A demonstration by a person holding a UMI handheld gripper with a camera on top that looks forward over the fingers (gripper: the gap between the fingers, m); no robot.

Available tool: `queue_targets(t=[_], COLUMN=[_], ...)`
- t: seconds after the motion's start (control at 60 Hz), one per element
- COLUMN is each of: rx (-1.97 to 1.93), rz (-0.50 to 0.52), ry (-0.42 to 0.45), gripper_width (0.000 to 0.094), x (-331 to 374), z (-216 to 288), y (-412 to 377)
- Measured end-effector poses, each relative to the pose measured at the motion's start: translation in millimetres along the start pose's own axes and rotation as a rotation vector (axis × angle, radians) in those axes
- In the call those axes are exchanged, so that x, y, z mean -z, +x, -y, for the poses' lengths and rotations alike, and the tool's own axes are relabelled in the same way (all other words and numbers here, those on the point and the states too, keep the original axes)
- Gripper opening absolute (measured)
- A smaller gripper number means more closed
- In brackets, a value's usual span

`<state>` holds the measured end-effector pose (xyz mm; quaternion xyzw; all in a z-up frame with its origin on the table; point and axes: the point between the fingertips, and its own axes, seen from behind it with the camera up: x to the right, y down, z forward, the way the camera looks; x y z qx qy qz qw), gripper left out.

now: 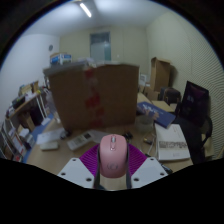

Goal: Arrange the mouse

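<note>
Gripper view: the gripper [113,170] is held level above the desk [60,155], pointing at a big cardboard box [93,95]. Its jaws are clamped on the mouse [112,157], pale pink, smooth, rounded, between the purple pads [92,160].

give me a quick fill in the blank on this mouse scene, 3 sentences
1. The pink mouse sits between the two fingers of the ____.
2. Beyond the mouse, a large ____ box stands on the desk.
3. On the ceiling a long ____ is lit.

Missing words: claw; cardboard; light
</note>
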<state>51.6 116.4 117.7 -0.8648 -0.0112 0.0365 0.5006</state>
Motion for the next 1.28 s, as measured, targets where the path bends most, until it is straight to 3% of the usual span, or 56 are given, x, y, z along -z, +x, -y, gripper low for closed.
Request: queue_targets(t=[0.083, 0.183, 0.383, 0.583, 0.6, 0.65, 0.767, 0.867, 0.9, 0.917, 1.283], rx=[-0.004, 0.02, -0.018, 0.029, 0.032, 0.037, 0.021, -0.051, -0.067, -0.07, -0.157], rz=[0.036, 0.071, 0.08, -0.014, -0.013, -0.013, -0.004, 0.034, 0.053, 0.062, 0.039], ry=[0.074, 0.072, -0.1, -0.21, -0.167, -0.172, -0.241, -0.23, -0.218, -0.219, -0.223], gripper_width=[0.0357, 0.0357, 0.0358, 0.0386, 0.0385, 0.0414, 0.0534, 0.0891, 0.0882, 0.0829, 0.0834], x=[49.2, 88.9, 92.0, 65.8, 58.1, 56.1, 61.4, 78.0, 96.8, 101.5, 279.6], z=[25.7, 9.1, -122.9, -196.0, -193.9, -194.7, -195.3, -183.5, -177.1, -174.4, -152.2], y=[-33.5, -79.2, -128.4, -112.0, -110.6, -111.0, -110.8, -117.7, -124.7, -124.6, -65.6])
